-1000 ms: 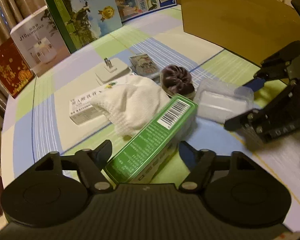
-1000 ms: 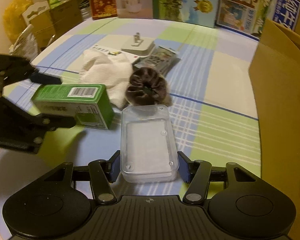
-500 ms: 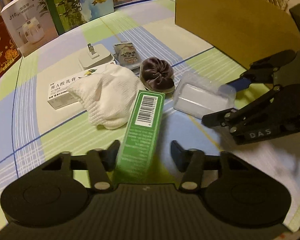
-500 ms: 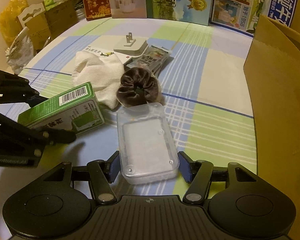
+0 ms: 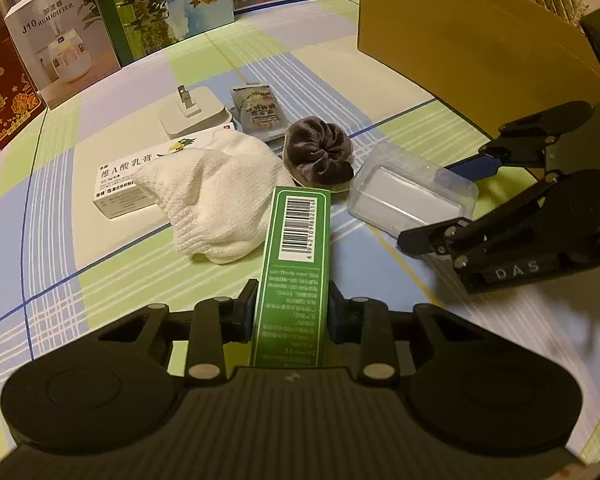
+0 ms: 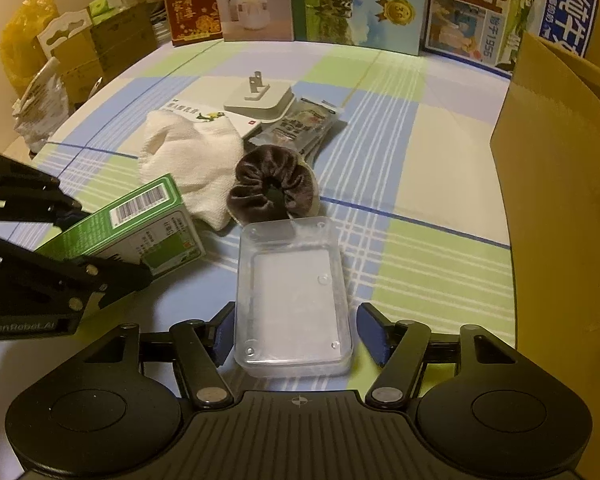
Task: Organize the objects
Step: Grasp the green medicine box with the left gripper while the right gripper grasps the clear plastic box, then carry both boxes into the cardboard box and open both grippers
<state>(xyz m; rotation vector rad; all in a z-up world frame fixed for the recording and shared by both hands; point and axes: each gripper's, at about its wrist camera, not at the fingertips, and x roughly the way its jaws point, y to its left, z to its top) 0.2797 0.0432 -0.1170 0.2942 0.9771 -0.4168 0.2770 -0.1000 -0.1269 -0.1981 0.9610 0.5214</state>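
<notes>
A green carton with a barcode (image 5: 296, 264) lies lengthwise between the fingers of my left gripper (image 5: 292, 312). The jaws are closing and both pads press on its sides. In the right wrist view the same carton (image 6: 140, 224) sits tilted in the left gripper (image 6: 106, 240) at the left edge. A clear plastic case (image 6: 296, 292) rests on the table between the fingers of my right gripper (image 6: 298, 332). Those jaws are opening, with a small gap between each pad and the case. The left wrist view shows that case (image 5: 407, 196) and the right gripper (image 5: 435, 204) around it.
On the checked tablecloth lie a white knitted cloth (image 5: 216, 196), a dark velvet scrunchie (image 5: 317, 152), a white plug adapter (image 5: 192, 116), a foil sachet (image 5: 258, 112) and a white medicine box (image 5: 120, 184). A cardboard box (image 5: 459, 40) stands at the right; printed cartons (image 5: 60, 40) line the back.
The left jaws have closed onto the green carton, which has swung round from slanting to in line with the fingers. The right jaws have widened a little around the clear case.
</notes>
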